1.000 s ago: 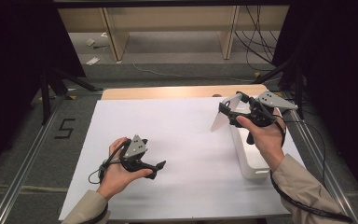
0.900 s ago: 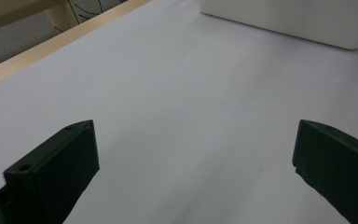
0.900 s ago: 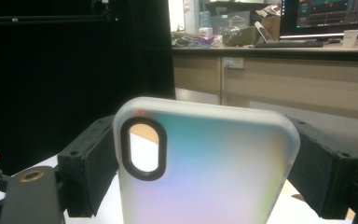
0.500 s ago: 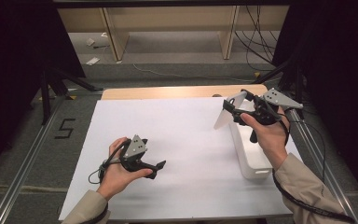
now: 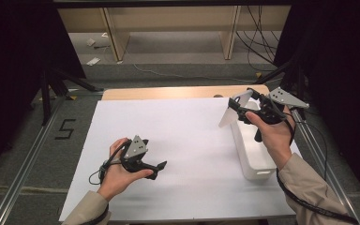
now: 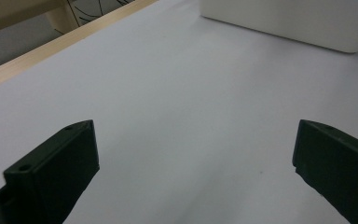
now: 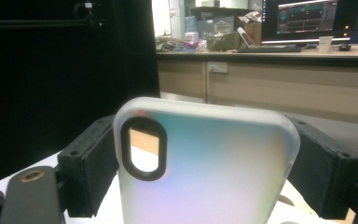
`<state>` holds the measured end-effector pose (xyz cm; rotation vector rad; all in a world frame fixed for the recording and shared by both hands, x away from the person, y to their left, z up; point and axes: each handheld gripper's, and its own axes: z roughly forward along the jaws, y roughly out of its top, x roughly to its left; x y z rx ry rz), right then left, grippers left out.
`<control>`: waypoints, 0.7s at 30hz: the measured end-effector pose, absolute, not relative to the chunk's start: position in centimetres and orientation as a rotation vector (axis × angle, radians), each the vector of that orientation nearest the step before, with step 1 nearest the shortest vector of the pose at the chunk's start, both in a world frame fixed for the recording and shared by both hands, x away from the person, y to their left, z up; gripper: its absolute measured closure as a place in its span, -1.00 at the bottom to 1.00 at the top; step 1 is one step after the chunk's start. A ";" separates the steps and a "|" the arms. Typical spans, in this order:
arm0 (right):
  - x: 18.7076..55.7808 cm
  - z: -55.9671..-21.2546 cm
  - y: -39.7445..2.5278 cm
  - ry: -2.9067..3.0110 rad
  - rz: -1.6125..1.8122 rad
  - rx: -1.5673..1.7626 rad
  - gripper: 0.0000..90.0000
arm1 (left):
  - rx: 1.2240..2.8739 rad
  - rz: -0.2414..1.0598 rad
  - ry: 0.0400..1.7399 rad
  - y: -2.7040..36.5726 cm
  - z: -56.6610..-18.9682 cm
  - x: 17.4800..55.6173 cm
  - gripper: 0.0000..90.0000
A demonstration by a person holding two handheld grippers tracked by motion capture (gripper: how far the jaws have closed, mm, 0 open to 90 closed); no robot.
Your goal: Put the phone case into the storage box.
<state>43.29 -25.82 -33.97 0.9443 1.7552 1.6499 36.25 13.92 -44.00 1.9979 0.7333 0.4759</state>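
So the right tool [image 5: 238, 108] is pinching a frosted phone case [image 5: 229, 112] by its two long edges, holding it up in the air over the far end of the white bin [image 5: 255, 161] on the right side of the surface [image 5: 187, 140]. In the right gripper view you can see the case [image 7: 205, 163] squeezed between the black jaws, camera cutout at the top left, its long axis running up and away from the tool. From above, the case tilts down and to the left from the jaws, so its free end hangs just past the bin's left wall, and the bin sits straight below and a bit nearer. My guess is the case either gets dropped in the bin or carried out over the open sheet to the left; either way the right hand [image 5: 272, 136] is the only one close enough. That wrist is raised, forearm coming in from the near right. The left tool [image 5: 161, 165] rests low on the sheet near the person, well apart from the bin, jaws spread wide with nothing between them, pointing right toward the bin [image 6: 289, 21].
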 end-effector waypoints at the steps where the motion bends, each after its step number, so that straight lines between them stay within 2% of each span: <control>1: 43.3 -34.0 -25.9 1.755 1.647 0.944 -0.61 | 1.998 0.477 0.733 13.9 -44.0 36.2 -1.00; 21: 43.7 -33.9 -27.1 1.721 1.615 0.973 -0.61 | 2.000 0.480 0.739 14.0 -44.0 36.3 -1.00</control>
